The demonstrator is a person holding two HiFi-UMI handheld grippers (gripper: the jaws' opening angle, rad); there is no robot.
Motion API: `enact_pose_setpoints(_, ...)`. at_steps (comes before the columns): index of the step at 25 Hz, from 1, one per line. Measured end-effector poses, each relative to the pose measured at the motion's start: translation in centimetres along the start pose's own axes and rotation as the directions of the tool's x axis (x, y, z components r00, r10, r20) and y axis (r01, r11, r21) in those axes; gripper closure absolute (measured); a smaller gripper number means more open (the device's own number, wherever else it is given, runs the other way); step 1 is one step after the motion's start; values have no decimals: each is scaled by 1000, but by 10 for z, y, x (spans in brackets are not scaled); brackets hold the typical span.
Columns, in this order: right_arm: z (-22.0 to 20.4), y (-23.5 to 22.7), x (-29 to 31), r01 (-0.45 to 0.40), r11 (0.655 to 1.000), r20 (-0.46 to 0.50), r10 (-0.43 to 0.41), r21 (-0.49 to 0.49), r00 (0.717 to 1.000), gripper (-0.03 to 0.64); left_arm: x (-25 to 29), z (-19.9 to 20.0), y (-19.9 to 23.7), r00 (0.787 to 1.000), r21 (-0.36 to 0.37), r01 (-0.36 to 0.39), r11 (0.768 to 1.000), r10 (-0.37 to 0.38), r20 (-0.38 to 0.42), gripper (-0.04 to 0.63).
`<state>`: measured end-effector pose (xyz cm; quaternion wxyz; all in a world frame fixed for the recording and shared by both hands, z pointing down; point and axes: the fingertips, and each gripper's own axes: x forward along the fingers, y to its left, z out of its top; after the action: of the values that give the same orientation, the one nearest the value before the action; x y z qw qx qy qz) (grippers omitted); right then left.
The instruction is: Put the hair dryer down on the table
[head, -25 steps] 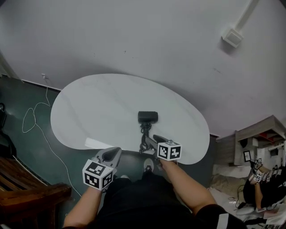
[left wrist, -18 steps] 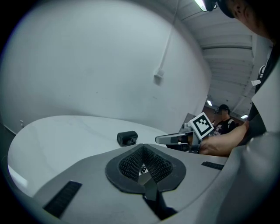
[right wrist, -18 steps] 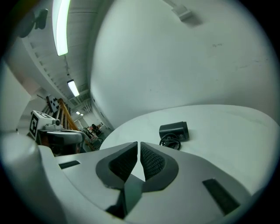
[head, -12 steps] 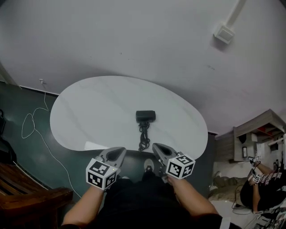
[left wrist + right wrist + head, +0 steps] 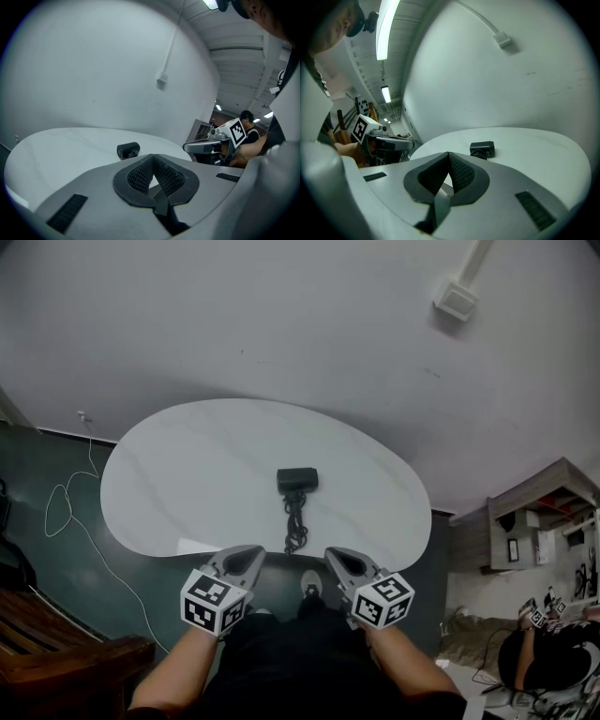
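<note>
Where things rest: white oval bench (image 5: 187, 474), dark floor (image 5: 56, 549), pale wall (image 5: 281, 324).
On bench: hair dryer (image 5: 297, 480), cord (image 5: 294, 521) trailing.
left gripper (image 5: 246, 561), right gripper (image 5: 337, 561): closed, empty.

Lab-type rm: bare wall (image 5: 234, 315), conduit box (image 5: 457, 302), strip light (image 5: 386, 28), loose floor cable (image 5: 90, 448).

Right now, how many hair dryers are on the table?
1. The hair dryer lies near the middle of the white table, its cord trailing toward the near edge. The left gripper and right gripper are shut and empty by that edge. Nothing seems hidden.
</note>
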<state>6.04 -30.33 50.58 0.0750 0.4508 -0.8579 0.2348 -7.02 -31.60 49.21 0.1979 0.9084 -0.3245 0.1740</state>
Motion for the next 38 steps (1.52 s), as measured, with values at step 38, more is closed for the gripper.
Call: enact_pose_setpoints(38,2,-16,-3,-5,995,14,3,98,1000,609,6,7,5,1000,10,0,1000,0,-17,584)
